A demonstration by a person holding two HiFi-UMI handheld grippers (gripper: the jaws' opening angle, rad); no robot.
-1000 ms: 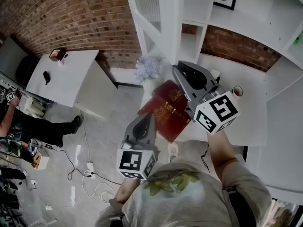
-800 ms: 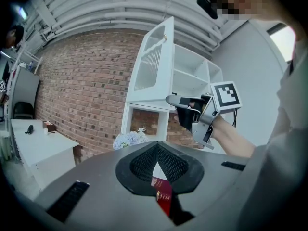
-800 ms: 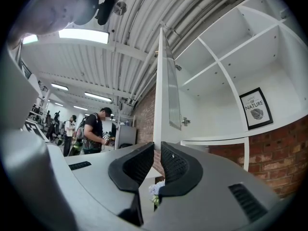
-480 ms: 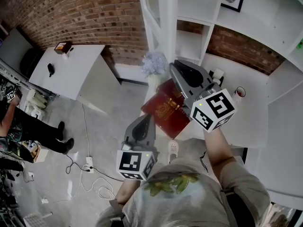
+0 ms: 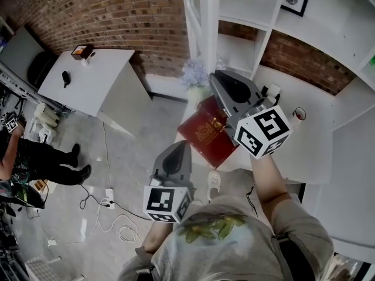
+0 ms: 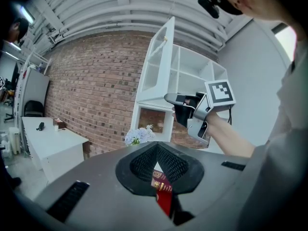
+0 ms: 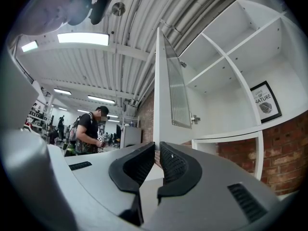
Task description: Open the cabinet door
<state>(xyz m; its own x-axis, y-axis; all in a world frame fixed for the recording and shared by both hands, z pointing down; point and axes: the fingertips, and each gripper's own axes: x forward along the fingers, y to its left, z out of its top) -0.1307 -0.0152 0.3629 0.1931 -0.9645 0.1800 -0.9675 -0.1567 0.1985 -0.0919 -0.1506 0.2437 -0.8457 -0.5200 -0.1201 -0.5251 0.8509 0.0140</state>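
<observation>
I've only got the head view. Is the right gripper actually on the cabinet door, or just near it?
Observer: On it. In the right gripper view, the right gripper has its jaws closed on the bottom corner of the cabinet door.
Operator: And the left one?
Observer: The left gripper has its jaw tips together and holds nothing. A red book shows beyond them.
Operator: Any hardware on the door?
Observer: There is a small latch on its inner face, above the grip point.

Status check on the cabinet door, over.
Left gripper shut, empty. Right gripper pinching cabinet door at its lower corner. Door stands wide open. Red book below, outside its swing.
</observation>
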